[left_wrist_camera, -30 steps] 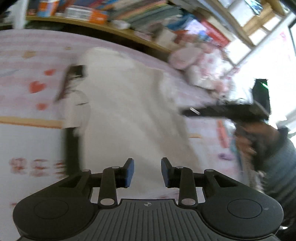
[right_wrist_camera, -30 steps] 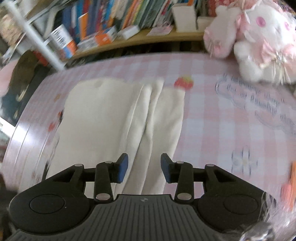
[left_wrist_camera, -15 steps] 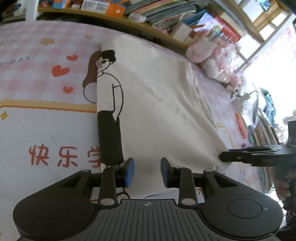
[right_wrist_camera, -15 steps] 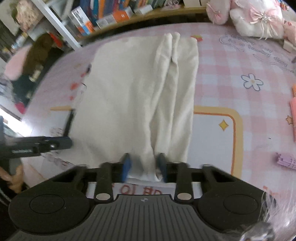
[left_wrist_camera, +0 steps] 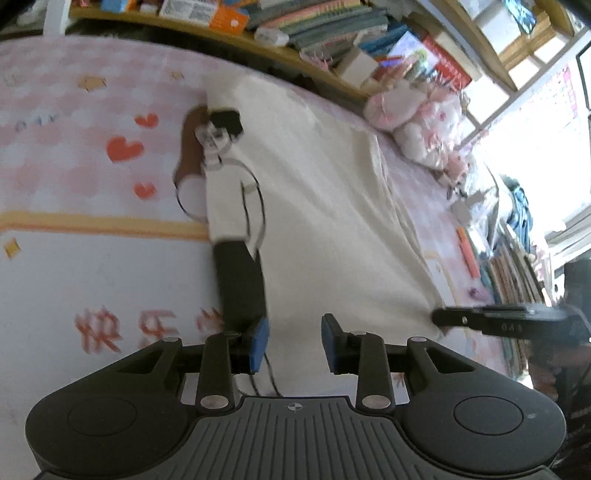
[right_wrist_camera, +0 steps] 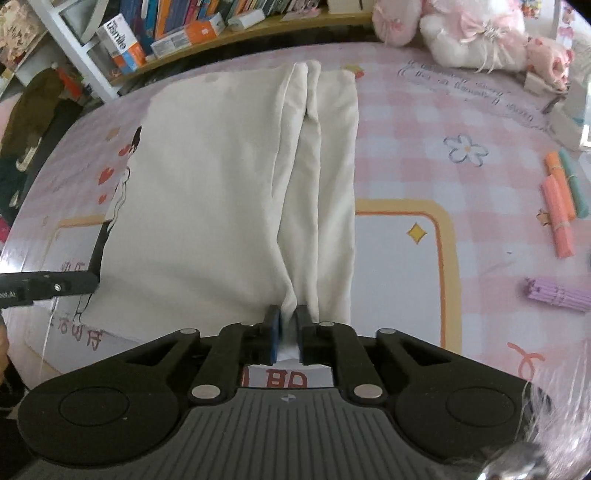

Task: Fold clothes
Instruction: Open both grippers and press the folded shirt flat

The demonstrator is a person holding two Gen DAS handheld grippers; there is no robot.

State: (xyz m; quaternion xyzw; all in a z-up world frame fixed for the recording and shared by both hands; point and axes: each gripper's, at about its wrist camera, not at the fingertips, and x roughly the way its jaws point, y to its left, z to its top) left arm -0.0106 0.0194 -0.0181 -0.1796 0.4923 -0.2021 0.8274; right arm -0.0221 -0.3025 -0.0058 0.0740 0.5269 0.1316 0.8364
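Pink checked tabletop (right_wrist_camera: 406, 122): right gripper (right_wrist_camera: 287, 325) just closed onto cream garment (right_wrist_camera: 207, 192) near hem, w/ left gripper (left_wrist_camera: 294, 339) part-open, empty, so lift-fold looks next.

A pink checked printed table cover (right_wrist_camera: 424, 122) carries a cream folded garment (right_wrist_camera: 221, 184). Orange, teal and purple paper-stick bundles (right_wrist_camera: 559, 206) lie apart on its right side. White and pink plush toys (right_wrist_camera: 469, 33) sit at its far edge.

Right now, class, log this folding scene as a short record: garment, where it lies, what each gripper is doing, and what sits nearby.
garment: cream shirt, folded lengthwise, printed figure along its left edge
surface: pink checked table cover
right gripper: jaws have just been closing, pinched on the shirt's near hem
left gripper: open, above the near hem, gripping nothing
nearby: plush toy, paper-stick bundles, bookshelf
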